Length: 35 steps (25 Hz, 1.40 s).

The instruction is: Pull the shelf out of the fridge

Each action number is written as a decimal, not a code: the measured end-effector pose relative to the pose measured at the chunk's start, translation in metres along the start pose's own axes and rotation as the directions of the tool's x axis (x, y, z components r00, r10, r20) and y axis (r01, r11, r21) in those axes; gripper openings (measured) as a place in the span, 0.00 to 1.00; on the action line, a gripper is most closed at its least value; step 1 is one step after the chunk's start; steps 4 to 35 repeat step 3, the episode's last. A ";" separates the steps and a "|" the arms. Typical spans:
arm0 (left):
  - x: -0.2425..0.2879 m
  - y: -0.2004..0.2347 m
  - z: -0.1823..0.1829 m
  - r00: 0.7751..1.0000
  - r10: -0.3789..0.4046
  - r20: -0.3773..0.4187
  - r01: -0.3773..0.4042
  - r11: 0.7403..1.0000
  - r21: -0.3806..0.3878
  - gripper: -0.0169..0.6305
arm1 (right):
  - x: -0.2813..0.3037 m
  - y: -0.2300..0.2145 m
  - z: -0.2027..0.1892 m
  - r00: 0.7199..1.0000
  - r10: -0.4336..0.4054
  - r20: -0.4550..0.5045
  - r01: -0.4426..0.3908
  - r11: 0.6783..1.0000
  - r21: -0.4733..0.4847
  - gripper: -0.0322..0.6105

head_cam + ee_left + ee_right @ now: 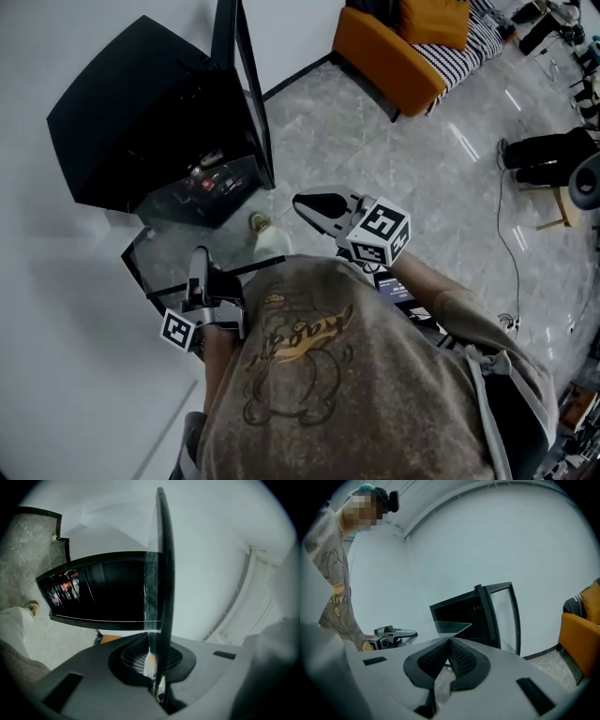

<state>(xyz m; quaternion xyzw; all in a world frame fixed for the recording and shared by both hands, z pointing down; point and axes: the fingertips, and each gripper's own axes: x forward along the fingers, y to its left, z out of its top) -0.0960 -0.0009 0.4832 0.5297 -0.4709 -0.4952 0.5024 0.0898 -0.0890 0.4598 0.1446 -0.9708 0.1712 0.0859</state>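
One black fridge (pixel 141 122) is counted, with one door (pixel 248 84) standing open. One glass shelf (pixel 173 253) is seen. Two grippers are counted: one left gripper (pixel 199 255) and one right gripper (pixel 305 204). Two marker cubes are counted, one borne on each gripper. One orange armchair (pixel 380 58) is seen, with one orange cushion (pixel 433 19) and one striped throw (pixel 466 45) laid on it. One person (pixel 319 375) is counted.

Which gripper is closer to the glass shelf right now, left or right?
Left. The left gripper is clamped on the edge of the glass shelf; the right gripper, shut and empty, sits apart from it, to its right.
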 end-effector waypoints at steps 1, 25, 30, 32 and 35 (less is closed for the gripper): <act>0.001 -0.001 0.001 1.000 -0.004 0.001 0.004 1.000 0.003 0.05 | 0.001 0.000 0.000 1.000 0.007 -0.001 -0.007 1.000 -0.003 0.09; 0.004 -0.001 0.003 1.000 -0.011 0.004 0.011 1.000 0.010 0.05 | 0.005 0.001 0.002 1.000 0.022 -0.002 -0.022 1.000 -0.009 0.09; 0.004 -0.001 0.003 1.000 -0.011 0.004 0.011 1.000 0.010 0.05 | 0.005 0.001 0.002 1.000 0.022 -0.002 -0.022 1.000 -0.009 0.09; 0.004 -0.001 0.003 1.000 -0.011 0.004 0.011 1.000 0.010 0.05 | 0.005 0.001 0.002 1.000 0.022 -0.002 -0.022 1.000 -0.009 0.09; 0.004 -0.001 0.003 1.000 -0.011 0.004 0.011 1.000 0.010 0.05 | 0.005 0.001 0.002 1.000 0.022 -0.002 -0.022 1.000 -0.009 0.09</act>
